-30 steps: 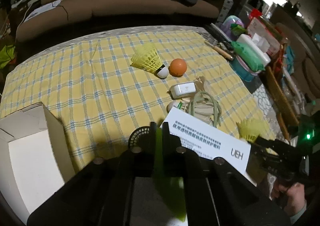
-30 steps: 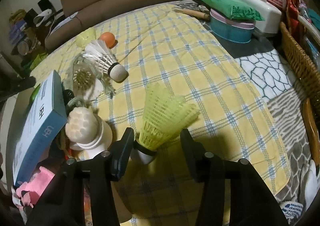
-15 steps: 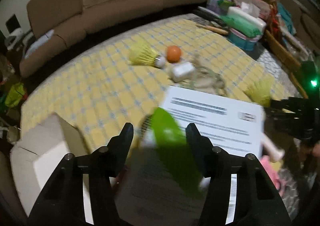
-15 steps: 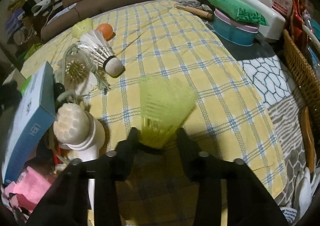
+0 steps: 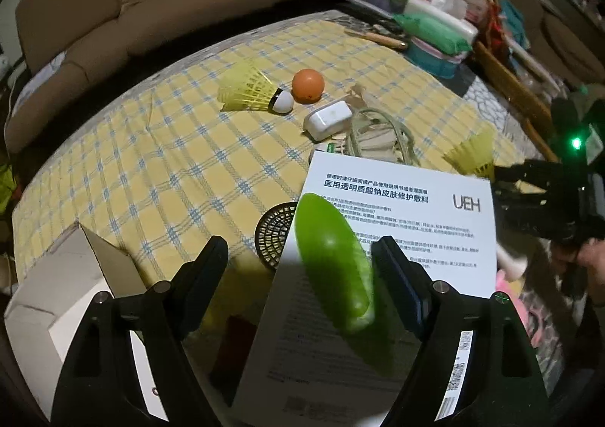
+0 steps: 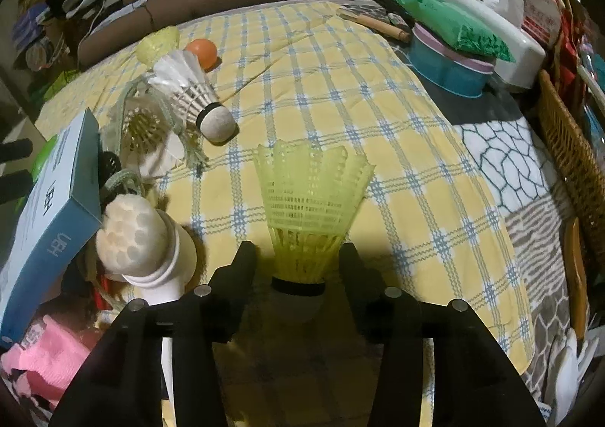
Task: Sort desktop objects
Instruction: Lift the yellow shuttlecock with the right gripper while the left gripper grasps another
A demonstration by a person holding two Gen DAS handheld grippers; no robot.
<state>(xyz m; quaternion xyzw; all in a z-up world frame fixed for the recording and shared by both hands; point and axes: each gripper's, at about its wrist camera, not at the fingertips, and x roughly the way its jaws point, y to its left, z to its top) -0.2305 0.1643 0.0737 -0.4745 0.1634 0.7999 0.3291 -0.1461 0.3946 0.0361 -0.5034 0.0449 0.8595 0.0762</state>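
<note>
My left gripper (image 5: 300,257) is open; a green oblong object (image 5: 332,262) lies between its fingers on a white UEH box (image 5: 382,287). A yellow shuttlecock (image 5: 249,91), an orange ball (image 5: 308,86) and a white case (image 5: 328,120) lie farther out on the yellow checked cloth (image 5: 151,162). My right gripper (image 6: 298,260) has its fingers either side of another yellow shuttlecock (image 6: 312,215), with small gaps at the cork base. A white feather shuttlecock (image 6: 191,94) lies to the left.
A white cardboard box (image 5: 56,298) sits at the left. A round brush (image 6: 136,242), pink cloth (image 6: 45,355) and a net bag (image 6: 143,124) crowd the left. A blue tub with a green packet (image 6: 453,49) and a wicker basket (image 6: 571,147) stand at the right.
My left gripper opened and let go of the green object, which now lies on the UEH box. My right gripper closed in around the yellow shuttlecock, which now stands upright between its fingers.
</note>
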